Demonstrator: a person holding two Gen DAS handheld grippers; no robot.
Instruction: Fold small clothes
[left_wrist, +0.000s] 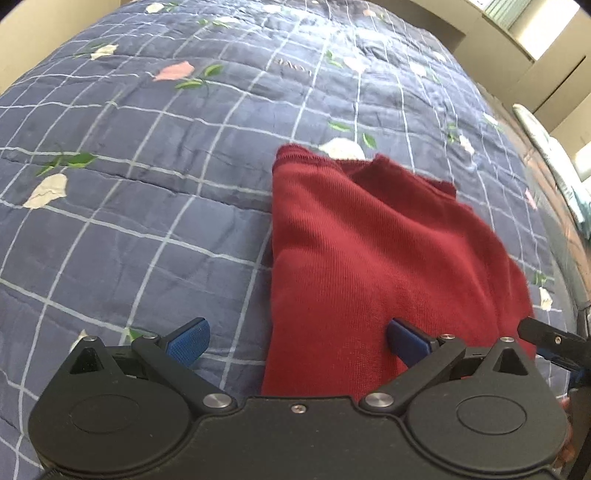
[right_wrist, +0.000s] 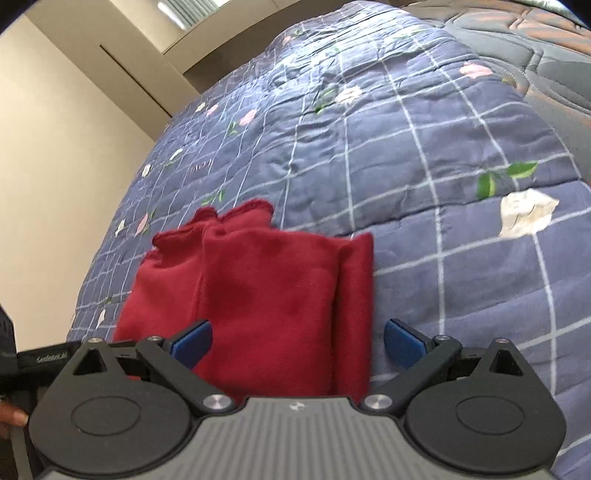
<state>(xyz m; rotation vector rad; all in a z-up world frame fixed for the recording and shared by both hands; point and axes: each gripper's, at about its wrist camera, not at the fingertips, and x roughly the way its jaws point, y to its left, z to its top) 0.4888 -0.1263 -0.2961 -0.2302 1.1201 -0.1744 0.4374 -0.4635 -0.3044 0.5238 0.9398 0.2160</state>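
Observation:
A dark red garment (left_wrist: 369, 258) lies folded into a narrow stack on the blue quilt; it also shows in the right wrist view (right_wrist: 266, 295). My left gripper (left_wrist: 299, 341) is open just above its near left edge, one blue pad over the quilt and the other over the cloth. My right gripper (right_wrist: 297, 341) is open over the garment's near right part, its jaws wide and empty. The tip of the right gripper shows at the right edge of the left wrist view (left_wrist: 546, 338). The garment's near end is hidden behind both gripper bodies.
The blue quilt (left_wrist: 147, 206) with a white grid and flower prints covers the bed, also in the right wrist view (right_wrist: 443, 184). Beige cupboards (right_wrist: 66, 147) stand beyond the bed. A grey mattress edge (right_wrist: 554, 74) shows at the far right.

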